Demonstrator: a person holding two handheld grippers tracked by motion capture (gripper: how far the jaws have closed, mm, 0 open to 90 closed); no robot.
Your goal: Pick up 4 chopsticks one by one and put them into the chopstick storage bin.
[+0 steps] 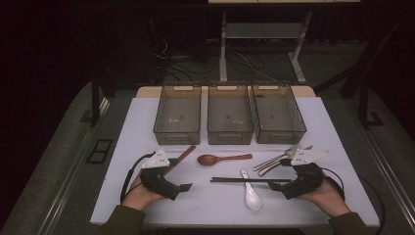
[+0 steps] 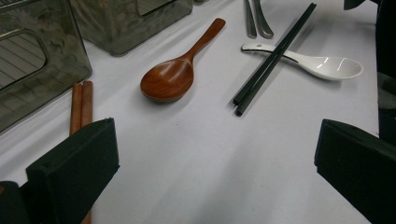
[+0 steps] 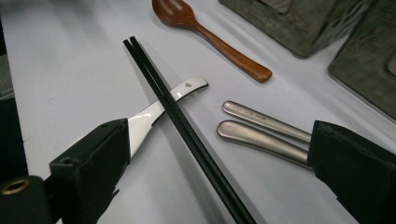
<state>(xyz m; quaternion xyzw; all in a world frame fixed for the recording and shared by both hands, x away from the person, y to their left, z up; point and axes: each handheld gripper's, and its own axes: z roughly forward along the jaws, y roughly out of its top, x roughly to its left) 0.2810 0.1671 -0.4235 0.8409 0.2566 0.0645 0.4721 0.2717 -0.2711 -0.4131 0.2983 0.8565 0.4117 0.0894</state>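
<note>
My left gripper (image 1: 185, 187) (image 2: 215, 163) is open over bare white table, with brown wooden chopsticks (image 1: 178, 159) (image 2: 80, 105) beside its left jaw. A wooden spoon (image 1: 215, 158) (image 2: 173, 77) lies ahead of it. My right gripper (image 1: 275, 186) (image 3: 219, 168) is open, its jaws straddling the near end of the black chopsticks (image 1: 244, 180) (image 3: 177, 116). These chopsticks rest across the handle of a white ceramic spoon (image 1: 252, 193) (image 3: 189, 88). Two metal utensils (image 1: 276, 159) (image 3: 261, 135) lie just inside the right jaw.
Three empty translucent bins (image 1: 177, 137) (image 1: 230, 138) (image 1: 280, 137) stand side by side at the back of the white table (image 1: 215, 210). A person's hands hold both grippers near the front edge. The floor beyond holds cables and a desk frame.
</note>
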